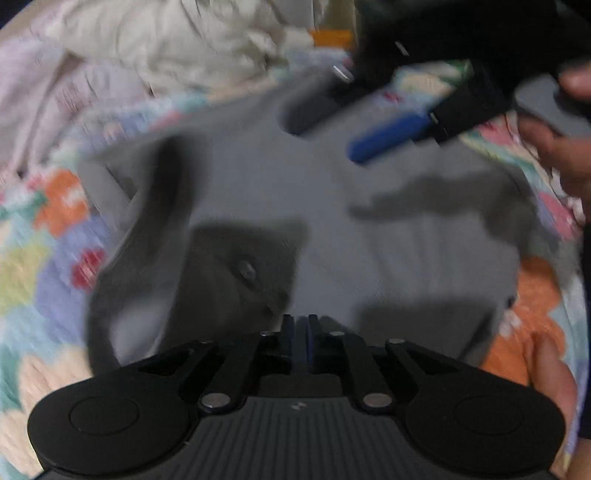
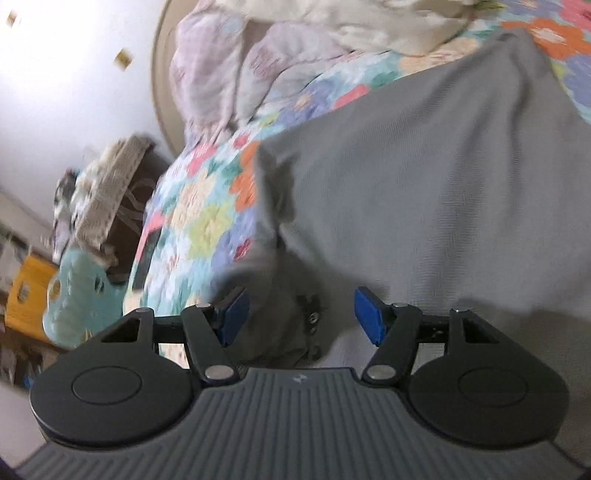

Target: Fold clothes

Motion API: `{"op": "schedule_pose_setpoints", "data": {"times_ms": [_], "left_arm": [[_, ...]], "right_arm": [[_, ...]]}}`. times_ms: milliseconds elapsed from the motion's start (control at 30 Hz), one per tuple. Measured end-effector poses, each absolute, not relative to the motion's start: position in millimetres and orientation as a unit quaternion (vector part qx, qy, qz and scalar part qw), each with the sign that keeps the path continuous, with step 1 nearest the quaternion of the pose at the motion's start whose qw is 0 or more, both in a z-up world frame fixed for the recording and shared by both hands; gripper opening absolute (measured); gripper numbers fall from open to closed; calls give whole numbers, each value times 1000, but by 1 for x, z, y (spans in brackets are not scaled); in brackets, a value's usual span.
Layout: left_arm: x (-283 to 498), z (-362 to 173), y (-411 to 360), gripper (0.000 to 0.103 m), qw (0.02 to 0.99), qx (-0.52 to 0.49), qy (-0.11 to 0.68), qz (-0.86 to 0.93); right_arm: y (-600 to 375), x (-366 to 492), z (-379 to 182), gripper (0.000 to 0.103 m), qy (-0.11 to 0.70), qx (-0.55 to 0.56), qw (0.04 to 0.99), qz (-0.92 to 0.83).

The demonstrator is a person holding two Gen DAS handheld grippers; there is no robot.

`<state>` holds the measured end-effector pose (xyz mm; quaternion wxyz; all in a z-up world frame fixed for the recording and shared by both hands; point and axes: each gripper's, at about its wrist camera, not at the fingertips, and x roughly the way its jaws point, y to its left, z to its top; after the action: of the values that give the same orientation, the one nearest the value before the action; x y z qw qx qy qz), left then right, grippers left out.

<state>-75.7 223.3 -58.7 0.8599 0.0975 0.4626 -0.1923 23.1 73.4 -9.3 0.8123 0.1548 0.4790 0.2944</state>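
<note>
Jaws on your left gripper (image 1: 298,338) are pressed together at the near hem of the grey garment (image 1: 332,221), maybe pinching cloth, blur hides it. Your right gripper (image 2: 301,314) has jaws spread over a bunched fold. Garment lies on the floral quilt (image 2: 207,221) of the bed, pale clothes (image 2: 351,22) at the far edge.

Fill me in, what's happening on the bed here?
A person is folding a grey garment spread on a flowery quilt. The left gripper is shut, apparently pinching the garment's near edge. The right gripper is open above the cloth, holding nothing. More pale laundry is heaped behind.
</note>
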Motion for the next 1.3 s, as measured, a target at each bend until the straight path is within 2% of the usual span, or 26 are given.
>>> {"op": "schedule_pose_setpoints", "data": {"times_ms": [67, 133, 200, 300, 333, 367, 433, 467, 500, 533, 567, 733, 833, 933, 967, 1000, 1033, 1133, 1167, 1233, 1300], "left_arm": [[-78, -58, 230, 36, 860, 90, 466, -186], [-82, -53, 239, 36, 862, 88, 466, -181], [-85, -47, 245, 36, 861, 82, 468, -181], [-89, -30, 259, 40, 865, 54, 461, -190], [-93, -23, 269, 44, 868, 39, 455, -193], [-98, -16, 282, 55, 872, 20, 448, -196], [-105, -3, 305, 66, 878, -10, 435, -197], [-107, 5, 320, 66, 884, -25, 429, -187], [-109, 12, 334, 66, 888, -41, 424, -174], [-110, 17, 346, 66, 892, -56, 420, -160], [-110, 22, 357, 67, 895, -70, 415, -146], [-105, 28, 380, 80, 904, -98, 404, -103], [-93, 22, 366, 86, 900, -88, 412, -115], [-80, 17, 343, 88, 898, -47, 417, -130], [-81, 13, 332, 88, 898, -27, 419, -132], [-79, 11, 322, 88, 897, -8, 421, -133], [-75, 8, 312, 89, 895, 8, 424, -136], [-77, 0, 281, 92, 887, 50, 435, -149], [-76, -6, 269, 95, 883, 67, 437, -155], [-73, -16, 249, 99, 874, 103, 445, -165], [-67, -33, 233, 98, 865, 157, 453, -150]], "right_arm": [[89, 20, -10, 63, 486, 140, 805, 310], [100, 19, -12, 66, 494, 140, 795, 322], [108, 20, -16, 77, 504, 149, 789, 318], [112, 27, -33, 78, 550, 189, 768, 270], [111, 30, -40, 78, 565, 209, 756, 258], [111, 34, -46, 78, 573, 228, 747, 248], [109, 41, -59, 78, 585, 272, 730, 227], [110, 45, -64, 72, 584, 282, 729, 220], [113, 51, -68, 45, 575, 279, 738, 218], [119, 57, -70, 23, 569, 259, 750, 216], [124, 61, -67, 6, 564, 233, 761, 223], [108, 57, -17, 4, 484, 207, 789, 317], [67, 56, 8, 4, 447, 177, 810, 337], [41, 62, -3, 9, 464, 85, 843, 256], [35, 64, -10, 20, 470, 65, 850, 230], [27, 67, -21, 37, 480, 63, 853, 197], [14, 68, -33, 43, 493, 84, 850, 166], [-10, 61, -49, 51, 506, 172, 832, 150], [-16, 56, -53, 58, 509, 198, 824, 152], [-16, 50, -55, 63, 510, 204, 821, 155], [-9, 42, -56, 70, 512, 197, 821, 161]]}}
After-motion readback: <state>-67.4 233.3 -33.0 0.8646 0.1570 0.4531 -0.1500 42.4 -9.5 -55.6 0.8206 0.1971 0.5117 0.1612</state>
